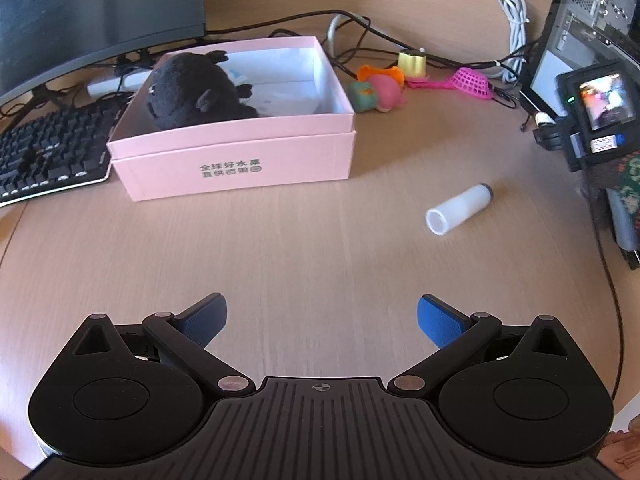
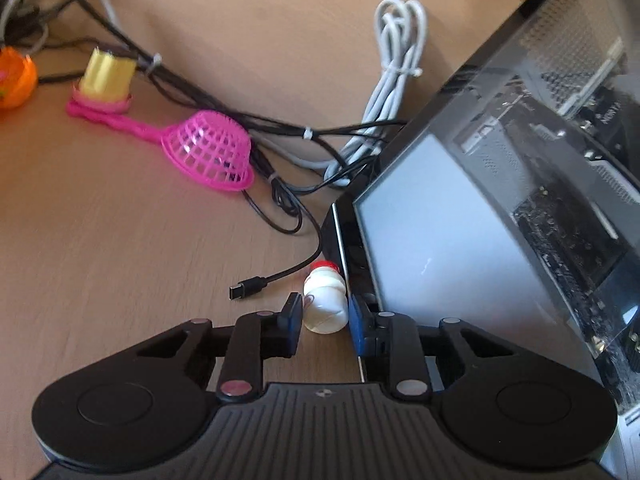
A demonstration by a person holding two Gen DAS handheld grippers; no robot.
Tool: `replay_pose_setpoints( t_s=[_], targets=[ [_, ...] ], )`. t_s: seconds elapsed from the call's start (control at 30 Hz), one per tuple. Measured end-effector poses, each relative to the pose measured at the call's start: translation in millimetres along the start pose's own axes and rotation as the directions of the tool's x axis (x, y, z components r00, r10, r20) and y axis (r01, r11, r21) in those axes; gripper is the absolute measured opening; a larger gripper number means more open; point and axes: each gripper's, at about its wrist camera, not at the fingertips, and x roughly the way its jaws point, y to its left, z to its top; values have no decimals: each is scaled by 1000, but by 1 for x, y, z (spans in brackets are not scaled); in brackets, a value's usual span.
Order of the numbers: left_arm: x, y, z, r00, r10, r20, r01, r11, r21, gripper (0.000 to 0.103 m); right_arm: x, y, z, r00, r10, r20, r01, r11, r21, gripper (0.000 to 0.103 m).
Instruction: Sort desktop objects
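Desk [image 1: 320,248]: a wooden top carries everything, with loose toys strewn along its back edge, so the sorting is judged to be only partly done.

Computer case [image 2: 520,200]: it stands at the desk's right side with a glass panel; the small bottle lies right against its foot, which leaves little room on that side for a finger.

Pink box [image 1: 240,160]: open-topped and seated in its own lid near the keyboard [image 1: 44,152]; it appears to be the collecting bin, as a dark plush toy [image 1: 192,88] already lies inside.

Left gripper [image 1: 322,320]: jaws spread wide with nothing between them, hovering over bare desk, likely waiting its turn.

White tube [image 1: 458,208]: it lies on its side in the open, well apart from the box, not yet sorted.

Pink strainer [image 2: 208,152]: tipped rim-down among the cables, its handle reaching to a gold-wrapped piece [image 2: 106,76].

Right gripper [image 2: 326,320]: nearly shut, its pads against both sides of the small white bottle [image 2: 325,304].

Small white bottle: red-capped, lying on the desk beside a loose cable plug [image 2: 248,286], gripped across its body so it can be lifted clear of the case.
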Motion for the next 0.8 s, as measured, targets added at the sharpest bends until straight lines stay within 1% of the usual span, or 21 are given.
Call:
replay_pose_setpoints(
  t_s=[0.07,0.13,0.17,0.2,0.27,0.3,0.37,0.4,0.43,0.47,0.5,0.57,0.6,0.63,0.67,0.7,0.73,0.77,0.8],
  targets=[
    [2,-6,2,1000,-13,3,13,1000,14,103,-23,-8,0,998,66,26,-67,997,25,24],
    [4,-13,4,1000,-26,9,25,999,30,103,-51,-14,-4,983,173,52,-175,984,32,24],
    [5,-19,6,999,-35,13,34,999,40,103,-68,-16,-8,970,237,60,-239,971,31,24],
    [6,-23,7,999,-41,16,40,998,48,103,-83,-18,-14,949,310,65,-312,950,25,24],
    [9,-33,9,998,-52,21,50,996,68,103,-110,-21,-25,907,414,77,-416,909,4,24],
    [10,-38,10,998,-54,23,52,996,75,103,-125,-23,-35,878,468,97,-469,883,-18,24],
    [12,-48,10,998,-57,24,55,995,87,103,-142,-22,-47,849,519,99,-516,855,-54,24],
    [13,-52,10,998,-57,23,55,994,95,103,-147,-21,-56,839,535,102,-530,845,-73,26],
    [14,-56,9,998,-57,22,54,993,102,103,-149,-19,-62,843,530,94,-523,848,-87,30],
    [14,-60,8,998,-56,19,54,993,109,103,-149,-17,-68,855,512,88,-504,858,-95,38],
    [15,-64,7,998,-55,17,53,992,115,103,-152,-19,-74,870,482,104,-473,876,-96,48],
    [15,-69,6,999,-48,15,46,991,124,103,-153,-22,-78,887,449,108,-441,893,-93,52],
    [15,-72,5,999,-38,15,36,991,125,103,-154,-25,-77,889,442,118,-436,897,-78,52],
    [16,-73,5,1000,-24,15,22,992,125,103,-154,-27,-75,883,451,129,-446,893,-65,53],
    [15,-73,5,1000,-7,17,5,992,123,103,-154,-28,-73,870,472,141,-469,882,-52,55],
    [14,-72,4,1000,5,20,-7,993,119,103,-155,-29,-70,853,500,151,-500,865,-40,58],
    [13,-70,4,1000,13,23,-16,993,113,103,-151,-31,-66,829,537,158,-540,841,-27,60],
    [10,-67,3,999,23,25,-25,994,103,103,-152,-31,-63,800,578,161,-584,812,-10,66],
    [8,-64,1,999,34,28,-36,995,92,103,-152,-27,-60,767,621,162,-630,777,1,71]
  ],
)
